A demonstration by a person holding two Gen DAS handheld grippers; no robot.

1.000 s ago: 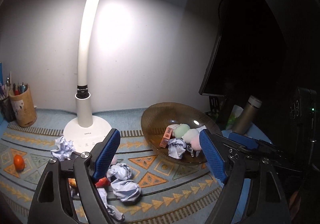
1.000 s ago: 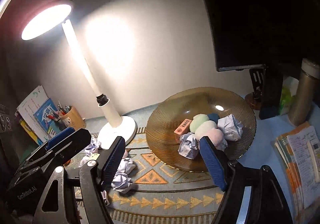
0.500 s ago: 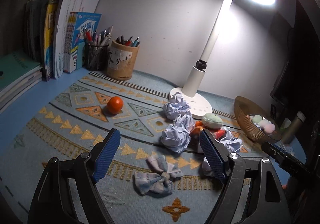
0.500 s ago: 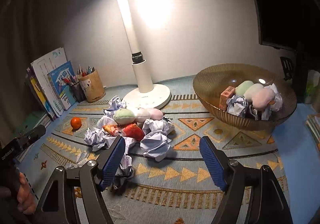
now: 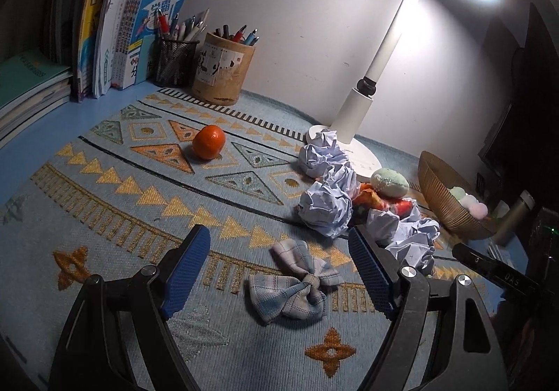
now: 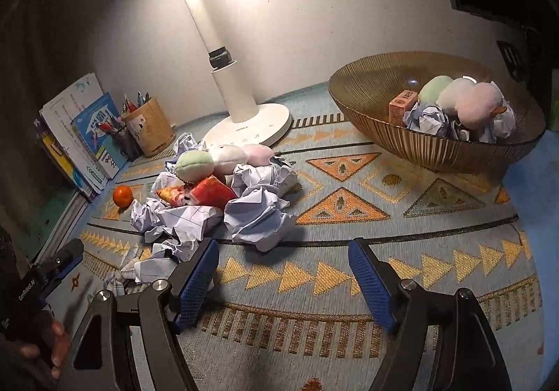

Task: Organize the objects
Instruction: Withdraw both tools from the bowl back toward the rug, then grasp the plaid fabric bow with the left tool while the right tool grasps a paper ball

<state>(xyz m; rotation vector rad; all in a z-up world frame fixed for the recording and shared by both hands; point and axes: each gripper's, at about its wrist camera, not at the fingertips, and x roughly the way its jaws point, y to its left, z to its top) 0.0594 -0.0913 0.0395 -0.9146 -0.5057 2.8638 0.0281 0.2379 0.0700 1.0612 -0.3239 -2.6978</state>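
Plaid cloth bow (image 5: pixel 295 281) between spread left claw (image 5: pixel 279 267) pads, untouched, right claw (image 6: pixel 283 277) spread, empty

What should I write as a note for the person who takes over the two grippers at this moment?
Left gripper: open, empty, pointing at the plaid cloth bow on the mat.
Right gripper: open, empty, near the crumpled paper balls.
Done: the amber bowl already holds a small orange box, paper balls and three soft round toys.
Left: the pile by the lamp base, with paper balls, red snack packets and soft toys; the bow; the orange lying apart.
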